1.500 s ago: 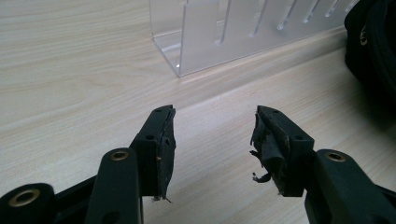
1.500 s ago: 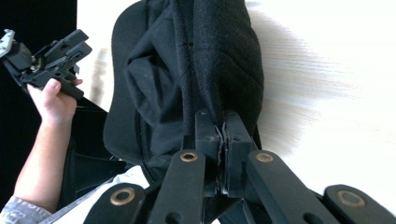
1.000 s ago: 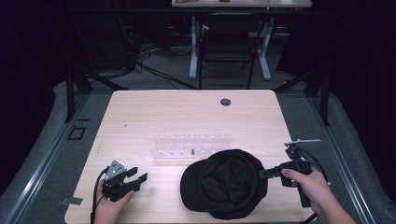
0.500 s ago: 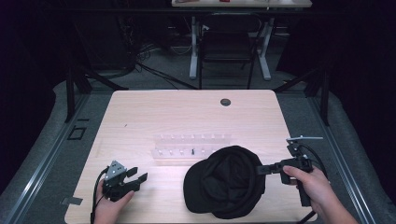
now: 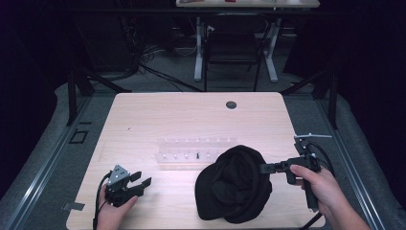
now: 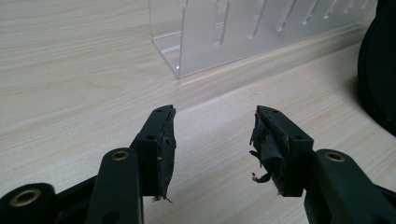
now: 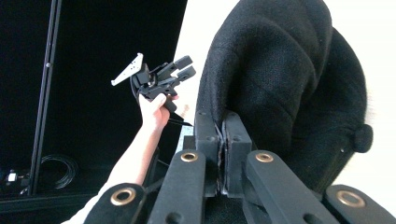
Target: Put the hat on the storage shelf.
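The right gripper (image 5: pixel 262 168) is clamped on the edge of the black cap (image 5: pixel 234 184), jaws together on the fabric — a pinch at the rim that lets the crown hang and tip up off the desk (image 5: pixel 191 115). The cap sits at the near right, just in front of the clear rack (image 5: pixel 196 154). The left gripper (image 5: pixel 141 178) rests near the front left edge, jaws apart, holding nothing. Bare desk lies between them — room to lay the cap down.

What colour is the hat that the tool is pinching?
Black all over. The hat shows best in the right gripper view, pinched by the right tool.
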`<state>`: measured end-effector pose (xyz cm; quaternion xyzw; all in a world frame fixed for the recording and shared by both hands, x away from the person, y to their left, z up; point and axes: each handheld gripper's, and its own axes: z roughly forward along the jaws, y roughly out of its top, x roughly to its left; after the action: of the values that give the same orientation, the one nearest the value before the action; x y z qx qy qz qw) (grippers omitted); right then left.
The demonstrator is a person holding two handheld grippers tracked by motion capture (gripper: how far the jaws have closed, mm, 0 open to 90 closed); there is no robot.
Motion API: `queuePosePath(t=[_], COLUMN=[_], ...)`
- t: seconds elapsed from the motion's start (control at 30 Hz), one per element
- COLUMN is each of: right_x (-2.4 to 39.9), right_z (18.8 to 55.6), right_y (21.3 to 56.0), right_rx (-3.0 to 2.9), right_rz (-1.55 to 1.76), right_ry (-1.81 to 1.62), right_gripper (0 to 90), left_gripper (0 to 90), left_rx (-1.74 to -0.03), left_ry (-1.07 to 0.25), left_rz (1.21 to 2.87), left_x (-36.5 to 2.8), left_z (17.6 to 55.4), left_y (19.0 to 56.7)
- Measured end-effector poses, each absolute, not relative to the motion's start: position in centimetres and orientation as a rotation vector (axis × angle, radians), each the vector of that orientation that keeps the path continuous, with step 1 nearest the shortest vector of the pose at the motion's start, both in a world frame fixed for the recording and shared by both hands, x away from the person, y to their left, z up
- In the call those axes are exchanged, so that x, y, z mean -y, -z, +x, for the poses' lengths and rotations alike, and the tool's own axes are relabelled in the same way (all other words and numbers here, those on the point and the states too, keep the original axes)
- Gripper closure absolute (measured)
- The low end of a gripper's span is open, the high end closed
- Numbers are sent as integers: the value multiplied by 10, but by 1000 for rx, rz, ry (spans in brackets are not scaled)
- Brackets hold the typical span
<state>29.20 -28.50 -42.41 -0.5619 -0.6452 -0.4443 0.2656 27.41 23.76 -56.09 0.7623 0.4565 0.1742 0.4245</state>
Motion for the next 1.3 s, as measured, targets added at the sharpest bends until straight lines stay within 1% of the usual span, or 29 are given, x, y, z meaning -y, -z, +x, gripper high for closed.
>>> queuePosePath(t=[0.43, 0.6, 1.1, 1.3], right_x=[281, 277, 281, 284], right_z=[292, 288, 288, 288], right_y=[407, 392, 371, 359], right_rx=[1741, 1752, 1750, 1725], right_rz=[-1491, -1461, -1447, -1432], right_ry=[1259, 1312, 1363, 1434], right_gripper=[880, 881, 881, 882], left_gripper=[478, 475, 468, 468], left_rx=[-1142, -1142, -1142, -1143], left_ry=[-440, -441, -450, -447], left_rz=[1896, 1895, 1888, 1891], left_x=[-238, -238, -237, -238], left_z=[274, 274, 274, 274], left_y=[562, 562, 561, 561])
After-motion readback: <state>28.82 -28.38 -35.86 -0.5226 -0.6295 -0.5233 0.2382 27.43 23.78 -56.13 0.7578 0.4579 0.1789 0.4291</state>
